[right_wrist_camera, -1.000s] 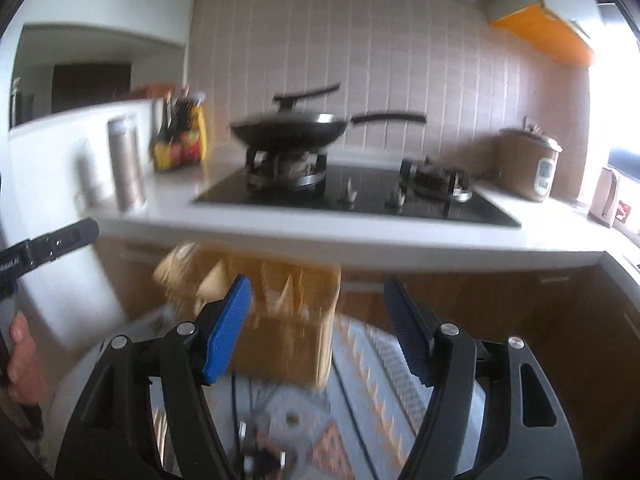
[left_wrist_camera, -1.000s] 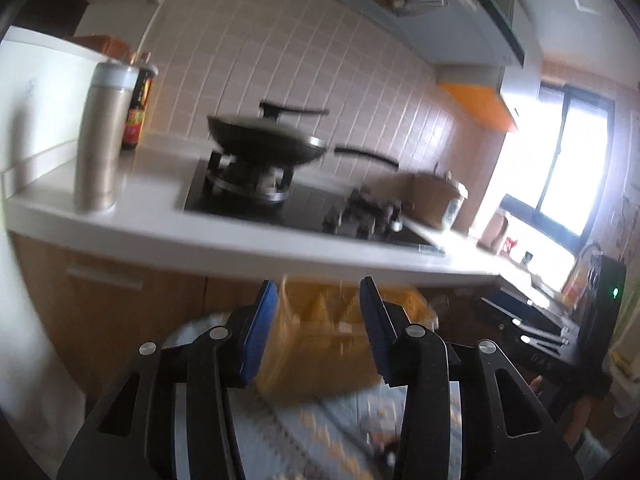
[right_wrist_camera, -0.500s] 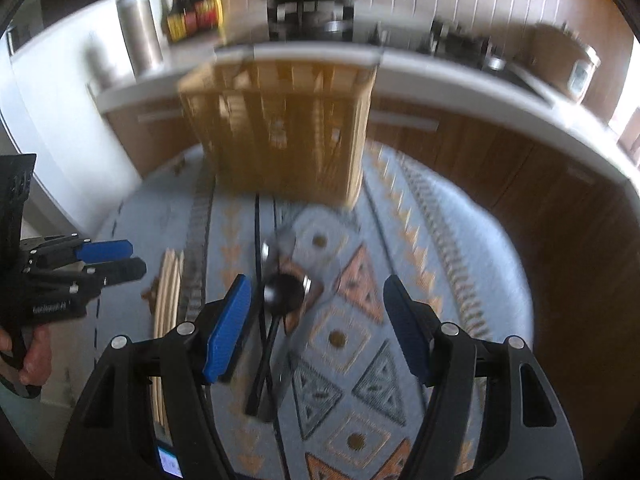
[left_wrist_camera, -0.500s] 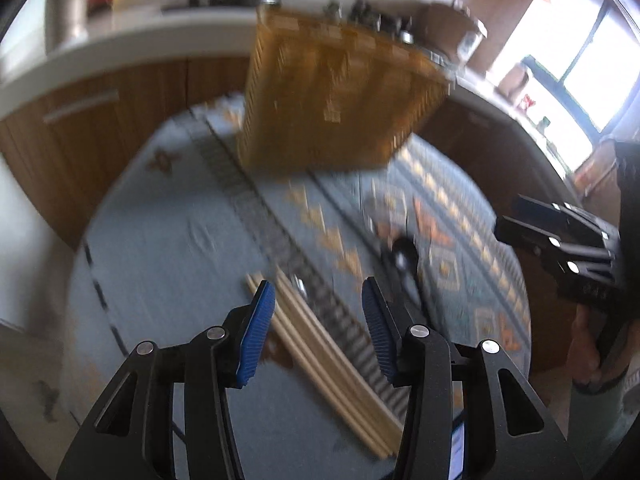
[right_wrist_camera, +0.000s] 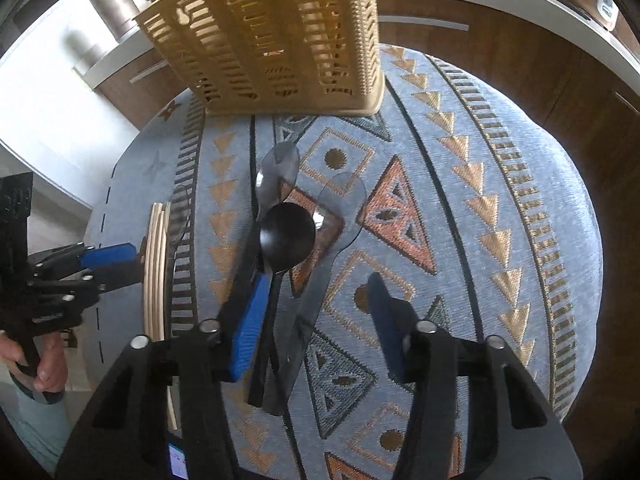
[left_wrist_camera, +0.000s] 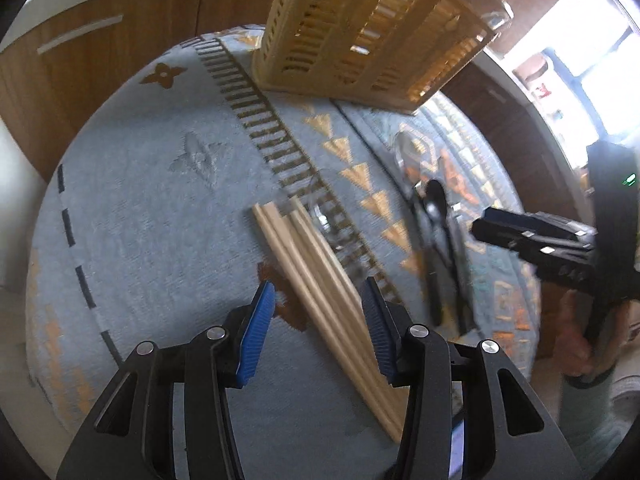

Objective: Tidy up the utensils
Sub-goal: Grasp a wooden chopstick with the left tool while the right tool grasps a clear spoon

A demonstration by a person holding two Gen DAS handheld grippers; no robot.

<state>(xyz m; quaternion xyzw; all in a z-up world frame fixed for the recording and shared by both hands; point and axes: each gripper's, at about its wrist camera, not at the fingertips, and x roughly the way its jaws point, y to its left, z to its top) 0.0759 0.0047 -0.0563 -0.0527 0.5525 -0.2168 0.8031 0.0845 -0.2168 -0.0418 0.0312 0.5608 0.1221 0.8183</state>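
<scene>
Both claws just tipped down from the stove to the mat. Left claw (left_wrist_camera: 318, 320) is wide open over the chopsticks (left_wrist_camera: 320, 292), right claw (right_wrist_camera: 318, 312) open over the spoons (right_wrist_camera: 286, 236), both empty. Basket (right_wrist_camera: 276, 40) waits at 12 o'clock, so grabbing is next.

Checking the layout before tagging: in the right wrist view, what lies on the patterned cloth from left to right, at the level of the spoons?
Left gripper → bundle of pale wooden chopsticks → black plastic spoon → translucent grey plastic spoon.
</scene>
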